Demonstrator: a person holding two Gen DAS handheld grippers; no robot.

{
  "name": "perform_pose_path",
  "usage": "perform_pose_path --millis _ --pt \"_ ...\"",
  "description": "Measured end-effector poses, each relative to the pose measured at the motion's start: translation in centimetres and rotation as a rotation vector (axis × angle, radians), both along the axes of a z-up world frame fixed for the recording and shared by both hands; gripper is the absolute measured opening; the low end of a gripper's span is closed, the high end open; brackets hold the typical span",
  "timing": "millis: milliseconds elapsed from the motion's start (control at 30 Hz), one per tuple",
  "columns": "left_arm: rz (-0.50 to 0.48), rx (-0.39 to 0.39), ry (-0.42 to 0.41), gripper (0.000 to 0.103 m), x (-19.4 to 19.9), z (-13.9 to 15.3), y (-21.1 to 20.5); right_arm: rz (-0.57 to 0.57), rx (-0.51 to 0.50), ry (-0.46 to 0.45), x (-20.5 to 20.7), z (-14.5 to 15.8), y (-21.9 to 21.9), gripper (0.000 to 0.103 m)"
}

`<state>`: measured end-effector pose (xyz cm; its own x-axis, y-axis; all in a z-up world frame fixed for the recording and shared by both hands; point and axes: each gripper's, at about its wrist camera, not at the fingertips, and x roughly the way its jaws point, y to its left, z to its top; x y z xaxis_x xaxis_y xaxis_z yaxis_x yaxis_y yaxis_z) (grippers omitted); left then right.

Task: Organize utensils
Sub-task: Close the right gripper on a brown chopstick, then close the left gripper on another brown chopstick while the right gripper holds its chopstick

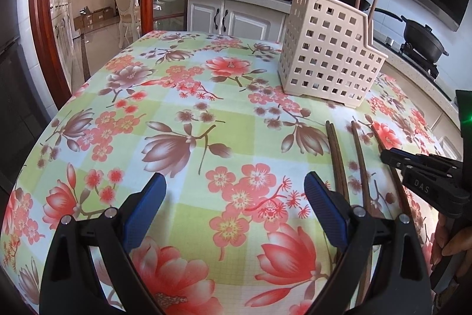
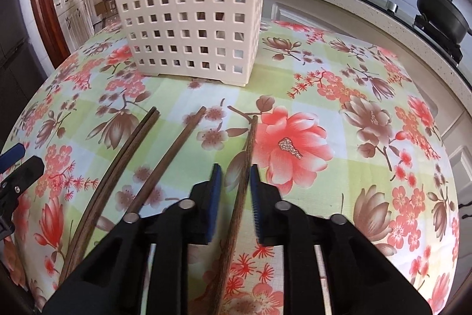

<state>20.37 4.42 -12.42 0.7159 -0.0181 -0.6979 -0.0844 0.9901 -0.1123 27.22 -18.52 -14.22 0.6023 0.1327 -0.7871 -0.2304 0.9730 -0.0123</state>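
Observation:
A cream perforated utensil holder (image 2: 191, 16) stands on the floral tablecloth (image 2: 339, 138) with brown chopsticks upright inside; it also shows in the left wrist view (image 1: 327, 58). Several brown chopsticks lie on the cloth: a pair (image 2: 118, 161), a single one (image 2: 171, 158), and one (image 2: 242, 185) that runs between the fingers of my right gripper (image 2: 235, 176). Its jaws stand narrowly apart on either side of this chopstick, with a small gap on each side. My left gripper (image 1: 234, 182) is wide open and empty above the cloth, left of the chopsticks (image 1: 336, 155).
The right gripper (image 1: 419, 167) appears at the right edge of the left wrist view. A kitchen counter with pans on a stove (image 2: 436, 16) runs behind the table on the right. A wooden door frame (image 1: 47, 19) and the table's edge lie to the left.

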Motion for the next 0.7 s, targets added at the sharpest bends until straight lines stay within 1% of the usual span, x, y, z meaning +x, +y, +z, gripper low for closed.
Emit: perform_pose_path --millis 67,167,367,400,467,533,567,633,700 --pt "-0.009 0.009 0.006 0.092 0.1 -0.1 -0.3 -0.001 0.023 0.002 0.0 0.0 -0.4 0.007" --pt "-0.038 0.022 0.025 0.092 0.4 -0.2 -1.1 -0.009 0.049 -0.001 -0.2 -0.1 -1.2 0.006" --pt "-0.098 0.016 0.060 0.090 2.2 0.0 -2.9 -0.034 0.112 -0.001 -0.8 -0.1 -3.0 0.006" --pt "-0.119 0.026 0.064 0.086 2.7 0.1 -3.6 -0.033 0.121 0.001 -0.9 -0.1 -3.2 0.006" --pt "-0.154 0.063 0.074 0.084 3.6 0.2 -5.0 -0.034 0.132 0.002 -1.0 -0.1 -3.5 0.006" --pt "-0.169 0.095 0.085 0.079 4.2 0.1 -5.9 -0.031 0.139 0.004 -1.1 -0.1 -3.6 0.006" --pt "-0.177 0.100 0.092 0.076 4.5 0.0 -6.3 -0.031 0.144 0.005 -1.1 -0.1 -3.7 0.006" --pt "-0.191 0.101 0.111 0.075 5.1 -0.2 -6.9 -0.030 0.153 0.008 -1.1 -0.2 -3.8 0.006" --pt "-0.199 0.110 0.127 0.070 5.5 -0.6 -7.3 -0.030 0.162 0.010 -1.1 -0.2 -3.9 0.006"
